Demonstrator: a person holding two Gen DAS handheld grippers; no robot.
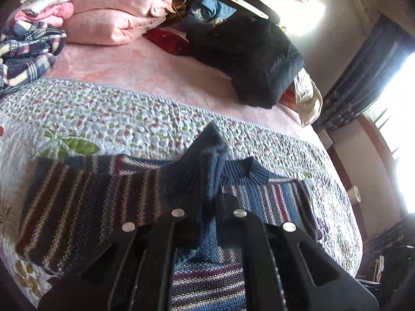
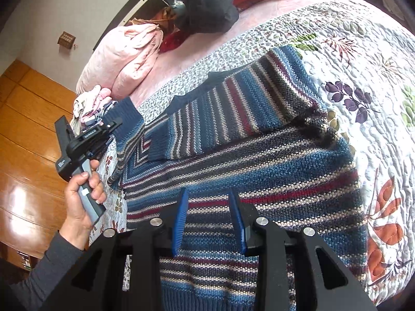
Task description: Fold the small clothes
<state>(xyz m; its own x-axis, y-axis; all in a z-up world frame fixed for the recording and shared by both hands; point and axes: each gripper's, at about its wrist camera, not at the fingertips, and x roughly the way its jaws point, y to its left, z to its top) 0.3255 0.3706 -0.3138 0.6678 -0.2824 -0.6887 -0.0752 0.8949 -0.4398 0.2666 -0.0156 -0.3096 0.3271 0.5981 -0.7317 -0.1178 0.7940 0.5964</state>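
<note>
Sweater (image 2: 259, 160) lay spread on quilt (image 2: 363, 83), 1 sleeve (image 2: 233, 106) folded across. Left gripper (image 1: 211, 181) clamped on other sleeve's cuff (image 1: 215, 145), lifted. Right gripper (image 2: 210, 207) above hem, fingers (image 2: 180, 220) parted, holding nothing.

Blue, maroon, cream striped sweater (image 2: 259, 160)

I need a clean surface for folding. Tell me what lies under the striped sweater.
The striped sweater lies on a floral quilt, which shows on both sides of it. What is directly beneath the knit is covered, so I cannot rule out anything hidden there.
</note>
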